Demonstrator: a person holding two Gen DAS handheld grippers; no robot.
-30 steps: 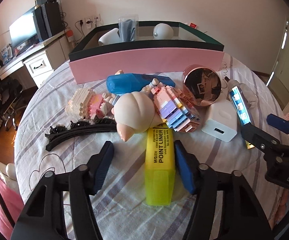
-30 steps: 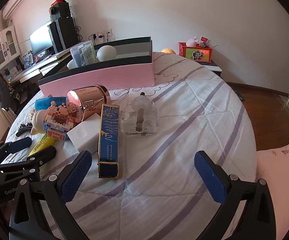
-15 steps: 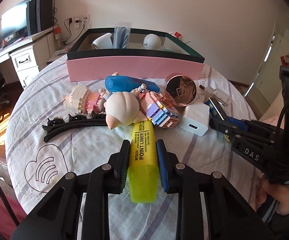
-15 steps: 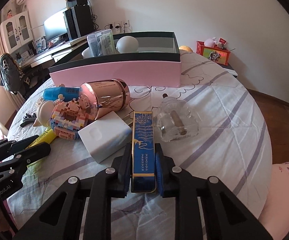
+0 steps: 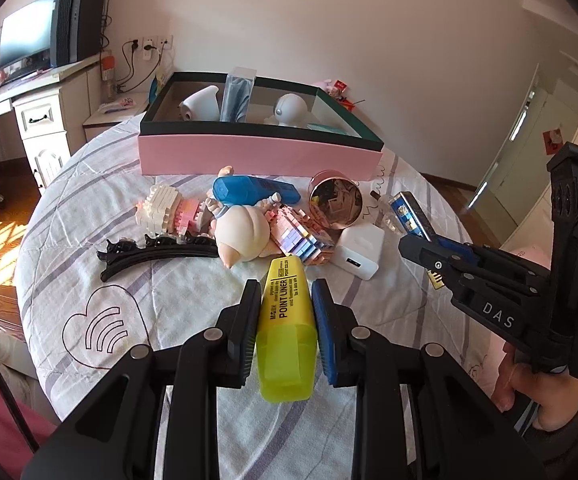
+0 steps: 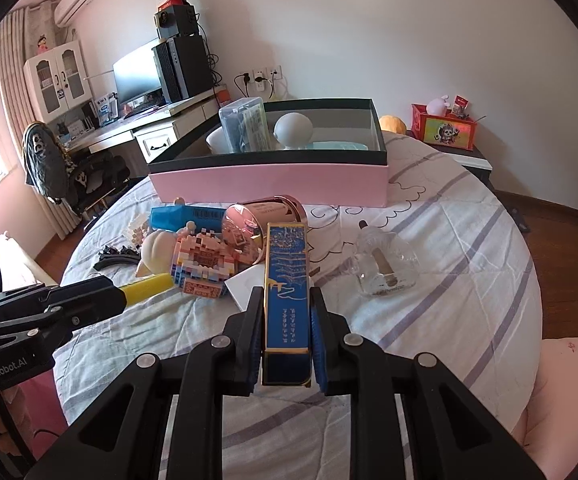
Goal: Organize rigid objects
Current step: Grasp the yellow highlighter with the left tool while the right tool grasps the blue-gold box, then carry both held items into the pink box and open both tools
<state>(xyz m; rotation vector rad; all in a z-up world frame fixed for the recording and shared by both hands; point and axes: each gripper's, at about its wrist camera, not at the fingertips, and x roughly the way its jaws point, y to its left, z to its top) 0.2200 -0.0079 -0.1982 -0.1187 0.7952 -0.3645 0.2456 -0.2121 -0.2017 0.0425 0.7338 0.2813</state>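
The left gripper (image 5: 285,312) is clamping tight on a yellow highlighter (image 5: 287,320), and the right gripper (image 6: 285,332) is pinching a long blue box (image 6: 287,288) just as firmly; both items are sitting just in front of the pink box (image 5: 257,156), which is waiting at the far side of the round desk (image 5: 89,280). The highlighter is gripped near its smooth cap end, so it is probably at risk of pivoting or sliding out during the carry. The blue box is held by its near end only, so its far end is likely to sag and knock the rose-gold tin (image 6: 257,224), the white charger (image 5: 359,252) or the glass bottle (image 6: 385,264) crowding it. The two grippers are working close together and could collide on the way to the pink box.
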